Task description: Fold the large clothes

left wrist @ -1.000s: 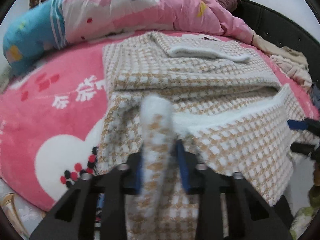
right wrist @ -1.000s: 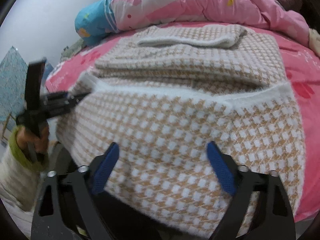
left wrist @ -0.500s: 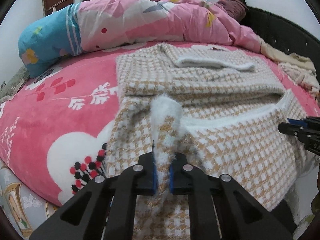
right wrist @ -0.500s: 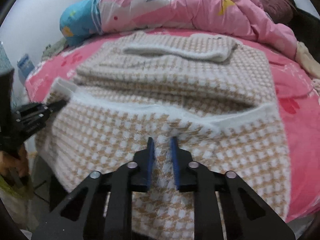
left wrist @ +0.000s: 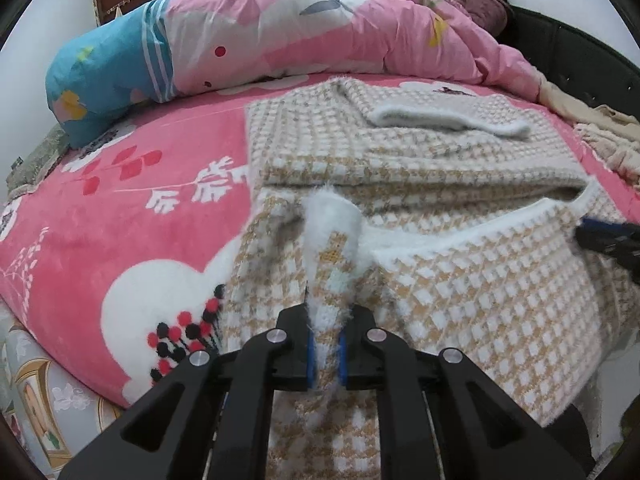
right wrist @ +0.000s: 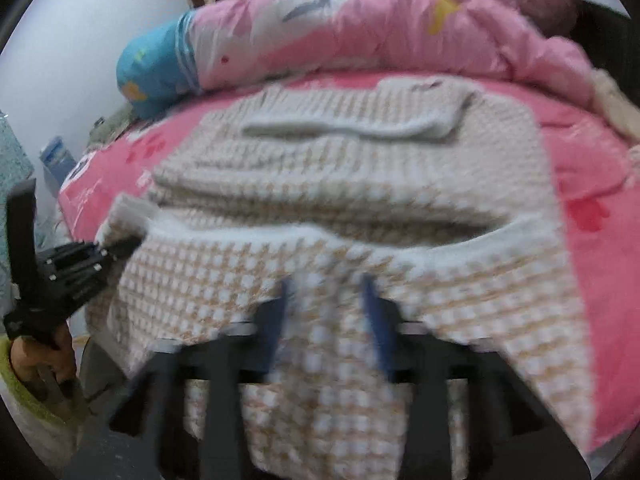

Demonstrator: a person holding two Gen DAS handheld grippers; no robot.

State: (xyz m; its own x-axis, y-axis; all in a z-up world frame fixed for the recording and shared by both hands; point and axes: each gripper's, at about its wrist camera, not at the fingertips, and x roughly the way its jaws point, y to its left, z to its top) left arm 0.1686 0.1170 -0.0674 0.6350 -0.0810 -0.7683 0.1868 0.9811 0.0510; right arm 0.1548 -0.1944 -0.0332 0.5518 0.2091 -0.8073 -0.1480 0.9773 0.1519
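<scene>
A fuzzy tan-and-white houndstooth garment (left wrist: 400, 168) lies partly folded on the pink bed, its near part hanging over the bed's edge. My left gripper (left wrist: 325, 344) is shut on a raised pinch of its white-trimmed hem at the left corner. In the right wrist view the same gripper (right wrist: 120, 246) holds that corner. My right gripper (right wrist: 326, 304) is blurred; its jaws are opening, with the garment's (right wrist: 360, 184) fabric between them and the blue pads apart from it. The right gripper (left wrist: 600, 236) also shows at the hem's right end.
A pink duvet (left wrist: 320, 32) with a blue end is heaped along the far side, with people lying by it. A black headboard (left wrist: 580, 52) and a beige clothes pile (left wrist: 600, 132) are at the right. The pink sheet (left wrist: 120, 220) spreads to the left.
My left gripper closed on the hem pinch and kept hold. My right gripper went from wide to shut on the fabric, and its jaws now stand apart again.
</scene>
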